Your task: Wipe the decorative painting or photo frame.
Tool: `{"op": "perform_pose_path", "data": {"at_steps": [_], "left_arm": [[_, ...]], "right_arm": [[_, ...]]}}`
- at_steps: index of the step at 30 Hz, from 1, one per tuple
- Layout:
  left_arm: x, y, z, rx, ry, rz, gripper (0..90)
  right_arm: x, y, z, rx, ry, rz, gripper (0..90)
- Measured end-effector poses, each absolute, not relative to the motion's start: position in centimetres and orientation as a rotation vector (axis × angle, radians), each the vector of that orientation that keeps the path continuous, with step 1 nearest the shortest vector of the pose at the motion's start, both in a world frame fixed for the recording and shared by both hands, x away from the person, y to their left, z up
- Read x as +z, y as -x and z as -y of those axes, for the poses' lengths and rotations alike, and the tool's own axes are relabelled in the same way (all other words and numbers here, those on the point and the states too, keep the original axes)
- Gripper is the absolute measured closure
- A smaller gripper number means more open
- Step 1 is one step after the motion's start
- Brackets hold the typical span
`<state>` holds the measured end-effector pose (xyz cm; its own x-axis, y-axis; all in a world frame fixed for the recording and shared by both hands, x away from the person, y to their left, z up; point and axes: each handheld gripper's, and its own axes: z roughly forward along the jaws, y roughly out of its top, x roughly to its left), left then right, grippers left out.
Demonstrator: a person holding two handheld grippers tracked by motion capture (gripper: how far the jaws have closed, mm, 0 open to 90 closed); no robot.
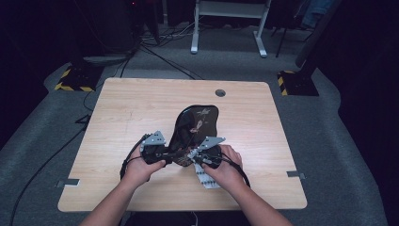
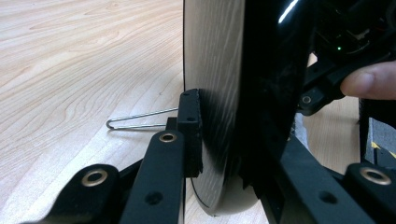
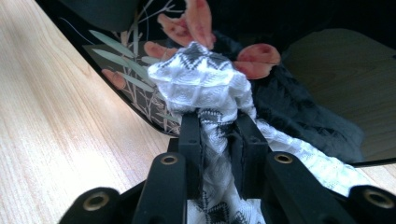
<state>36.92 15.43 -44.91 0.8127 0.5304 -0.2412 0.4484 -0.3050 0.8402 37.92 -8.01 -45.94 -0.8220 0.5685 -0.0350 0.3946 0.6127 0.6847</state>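
A glossy black tray [image 1: 200, 120] painted with leaves and red flowers lies mid-table. Its near end is lifted. My left gripper [image 1: 172, 154] is shut on that near edge; in the left gripper view the tray [image 2: 219, 56] stands edge-on between its jaws [image 2: 226, 140]. My right gripper [image 1: 192, 156] is shut on a bunched white cloth with a dark zigzag pattern [image 1: 207, 180]. In the right gripper view the cloth [image 3: 201, 79] bulges past the jaws [image 3: 218, 123] and presses on the tray's painted face [image 3: 126, 46].
The wooden table [image 1: 117, 117] has a round cable hole [image 1: 220, 92] at the back. A thin bent metal wire [image 2: 135, 120] lies on the wood beside the tray. The right gripper's body and a fingertip [image 2: 369, 79] show beyond the tray.
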Motion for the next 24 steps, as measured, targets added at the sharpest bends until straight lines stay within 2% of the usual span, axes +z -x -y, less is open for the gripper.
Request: {"op": "perform_pose_path", "data": {"at_steps": [15, 24], "left_arm": [[-44.9, -36.9, -15.3, 0.096, -1.946, -0.732, 76.8], [-44.9, -36.8, -15.3, 0.092, -1.947, -0.743, 76.7]], "right_arm": [[-46.0, -41.7, 13.1, 0.974, -1.024, -2.437, 77.1], [-46.4, -40.1, 11.0, 0.98, -0.945, -2.504, 75.9]]}}
